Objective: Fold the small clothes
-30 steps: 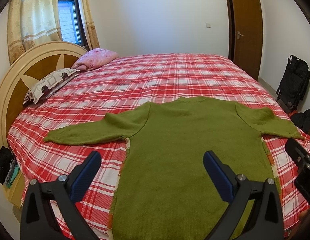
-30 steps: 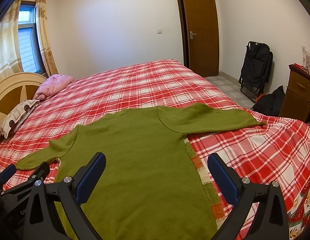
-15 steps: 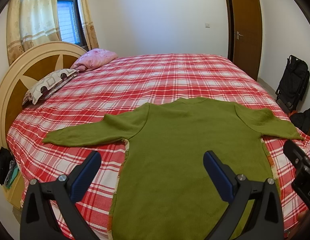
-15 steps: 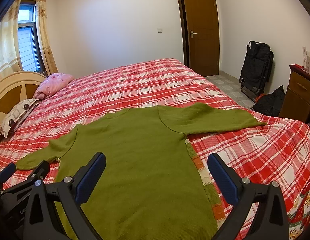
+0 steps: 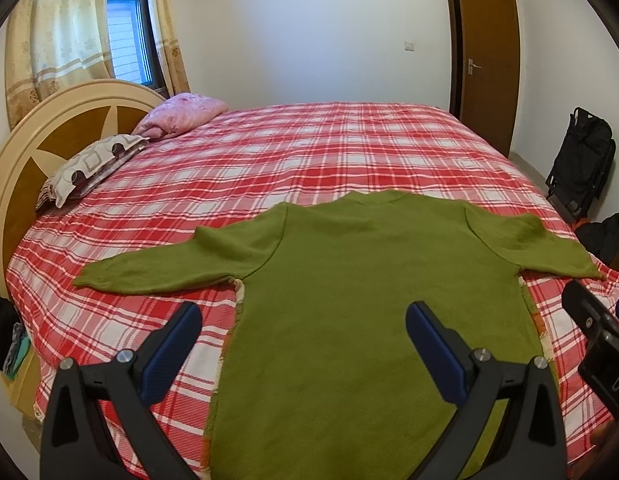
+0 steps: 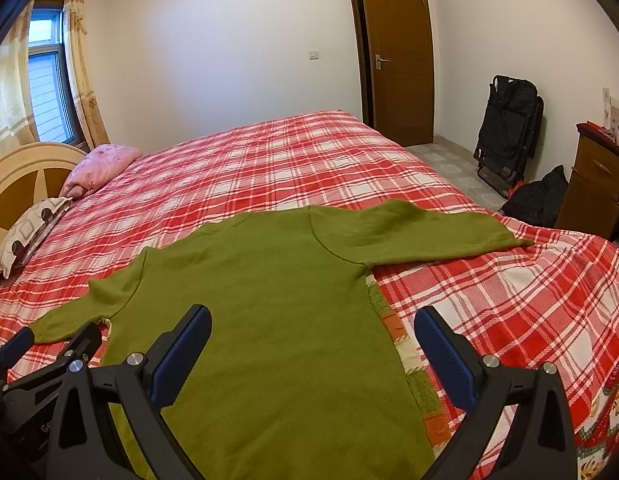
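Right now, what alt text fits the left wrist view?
A green sweater lies flat, sleeves spread, on a bed with a red plaid cover. The open left gripper hovers above its lower half, holding nothing. Two pillows sit by the headboard.

You can read very little here. In your left wrist view, the black body of the right gripper (image 5: 601,344) at the right edge carries pale letters, of which only "DA" shows before the frame cuts them off. In your right wrist view, the black body of the left gripper (image 6: 41,364) at the lower left carries pale letters that begin "Go", the rest hidden; the small papers on the wooden dresser (image 6: 601,184) at the far right are too small to read.
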Demonstrator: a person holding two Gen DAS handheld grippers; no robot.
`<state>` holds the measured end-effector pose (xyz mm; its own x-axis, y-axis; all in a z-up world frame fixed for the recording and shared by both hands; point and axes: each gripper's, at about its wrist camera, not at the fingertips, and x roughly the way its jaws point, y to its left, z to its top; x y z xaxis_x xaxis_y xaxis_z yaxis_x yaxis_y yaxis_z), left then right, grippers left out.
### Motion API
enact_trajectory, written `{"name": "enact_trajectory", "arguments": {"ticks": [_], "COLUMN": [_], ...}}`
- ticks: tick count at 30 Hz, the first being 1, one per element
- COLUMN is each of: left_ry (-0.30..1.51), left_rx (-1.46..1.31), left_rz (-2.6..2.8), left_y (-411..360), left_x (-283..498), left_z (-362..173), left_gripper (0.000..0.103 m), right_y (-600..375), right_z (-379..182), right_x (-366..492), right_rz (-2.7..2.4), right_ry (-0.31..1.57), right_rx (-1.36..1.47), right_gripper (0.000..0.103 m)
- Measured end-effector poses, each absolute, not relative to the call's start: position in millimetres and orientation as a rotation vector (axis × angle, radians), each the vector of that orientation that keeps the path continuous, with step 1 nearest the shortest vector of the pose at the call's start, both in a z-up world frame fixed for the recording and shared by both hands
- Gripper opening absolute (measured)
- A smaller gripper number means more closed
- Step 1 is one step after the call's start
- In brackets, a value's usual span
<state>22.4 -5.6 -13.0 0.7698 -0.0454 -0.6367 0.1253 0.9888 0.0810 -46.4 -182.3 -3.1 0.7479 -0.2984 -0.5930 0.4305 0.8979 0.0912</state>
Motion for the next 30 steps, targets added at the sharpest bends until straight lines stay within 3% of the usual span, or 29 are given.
{"name": "enact_trajectory", "arguments": {"ticks": [9, 17, 19, 21, 22, 30], "left_ry": [0.641, 0.665, 0.681, 0.693, 0.700, 0.766], "left_rx": [0.111, 0.102, 0.101, 0.106, 0.103, 0.071], "left_rz": [-0.191, -0.194, -0.178, -0.155, -0.149, -0.115], "left_y": [-14.4, -6.5, -2.6, -0.7, 0.5, -3.8], "left_x": [30.6, 64.0, 72.5, 79.4, 83.1, 111.9], "left_z": [-17.6, -29.4, -34.7, -40.3, -43.7, -77.1], "left_gripper": [0.103, 0.103, 0.103, 0.103, 0.103, 0.103], "right_y": [-202.9, -345.6, -399.6, -454.9, -488.2, -622.7], "right_z": [-16.5, -27.1, -35.0, -45.2, -53.9, -107.3], "right_x": [-33.6, -30.5, -35.2, -46.1, -50.6, -79.0], "right_rz": [-0.385, -0.567, -0.608, -0.649, -0.663, -0.786], "right_ry": [0.598, 0.610, 0.634, 0.639, 0.654, 0.638], "right_rx": [0.181, 0.289, 0.397, 0.536, 0.614, 1.014], "right_gripper": [0.102, 0.101, 0.097, 0.068, 0.064, 0.061]}}
